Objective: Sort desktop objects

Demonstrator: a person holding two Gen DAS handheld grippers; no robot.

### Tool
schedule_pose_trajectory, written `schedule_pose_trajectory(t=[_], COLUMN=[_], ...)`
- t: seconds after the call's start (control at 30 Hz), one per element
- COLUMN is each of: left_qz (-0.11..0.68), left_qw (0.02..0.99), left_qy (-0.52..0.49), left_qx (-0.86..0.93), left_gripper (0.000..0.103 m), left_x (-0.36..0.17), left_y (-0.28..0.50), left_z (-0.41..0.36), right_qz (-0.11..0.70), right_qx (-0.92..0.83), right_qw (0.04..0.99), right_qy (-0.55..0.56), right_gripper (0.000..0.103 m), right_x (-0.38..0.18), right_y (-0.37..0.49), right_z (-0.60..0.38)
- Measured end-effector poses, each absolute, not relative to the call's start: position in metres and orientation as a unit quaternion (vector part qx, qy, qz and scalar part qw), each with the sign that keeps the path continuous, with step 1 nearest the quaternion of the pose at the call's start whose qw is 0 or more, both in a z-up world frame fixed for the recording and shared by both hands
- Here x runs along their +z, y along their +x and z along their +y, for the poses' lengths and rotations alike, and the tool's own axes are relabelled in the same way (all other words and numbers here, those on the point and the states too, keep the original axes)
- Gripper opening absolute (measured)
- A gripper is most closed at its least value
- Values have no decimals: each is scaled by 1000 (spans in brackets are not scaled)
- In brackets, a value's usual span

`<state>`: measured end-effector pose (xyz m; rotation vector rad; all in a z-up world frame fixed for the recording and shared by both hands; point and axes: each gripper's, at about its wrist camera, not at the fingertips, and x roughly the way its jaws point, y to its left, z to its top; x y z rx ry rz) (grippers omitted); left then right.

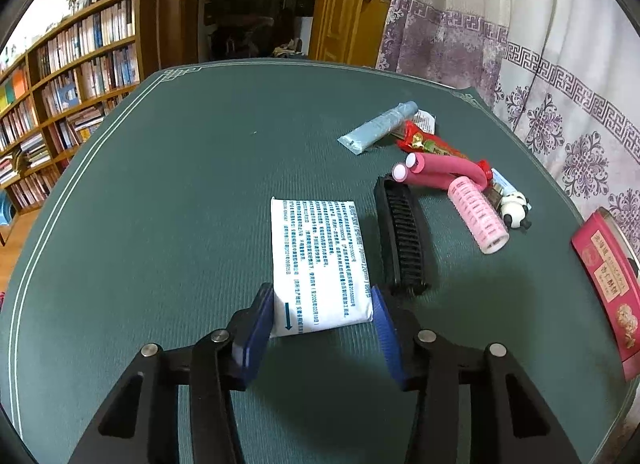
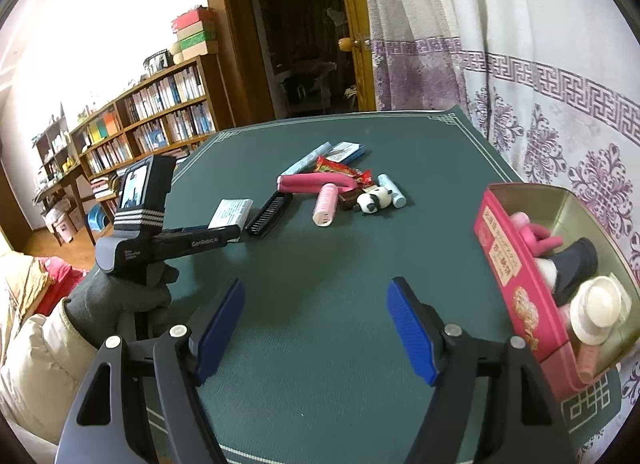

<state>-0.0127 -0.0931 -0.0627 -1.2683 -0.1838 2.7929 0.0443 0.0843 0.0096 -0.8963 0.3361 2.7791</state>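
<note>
The left gripper (image 1: 323,310) straddles the near end of the white packet (image 1: 318,260) on the mat, pads not yet biting; next, squeeze, then carry it right to the red tin (image 2: 516,276). The right gripper (image 2: 316,324) hangs open, empty.

The surface (image 1: 168,191) is a dark green textured mat with a pale double-line border and knot motifs at its corners. A flat white packet printed with blue text (image 1: 320,260) lies on it near the middle, just beside a black ribbed comb (image 1: 402,240). Farther back sits a cluster: a pale blue tube (image 1: 376,127), a red snack wrapper (image 1: 428,143), a bent pink foam curler (image 1: 444,171), a pink ridged hair roller (image 1: 478,219) and a small panda figure (image 1: 514,207). An open red tin box (image 2: 516,288) with items inside stands at the right edge.
</note>
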Motion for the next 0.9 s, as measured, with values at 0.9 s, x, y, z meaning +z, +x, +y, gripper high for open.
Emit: schedule_pose_trajectory(t=[0.9], left_qz=[-35], left_qw=[6], left_qy=[-421], left_qx=[906], left_gripper=[50], left_x=[-64], left_y=[-27], left_z=[-88], right_qz=[169], right_qx=[933], right_qw=[56], right_qy=[-312], right_gripper=[77], right_x=[-8], right_y=[9], right_z=[108])
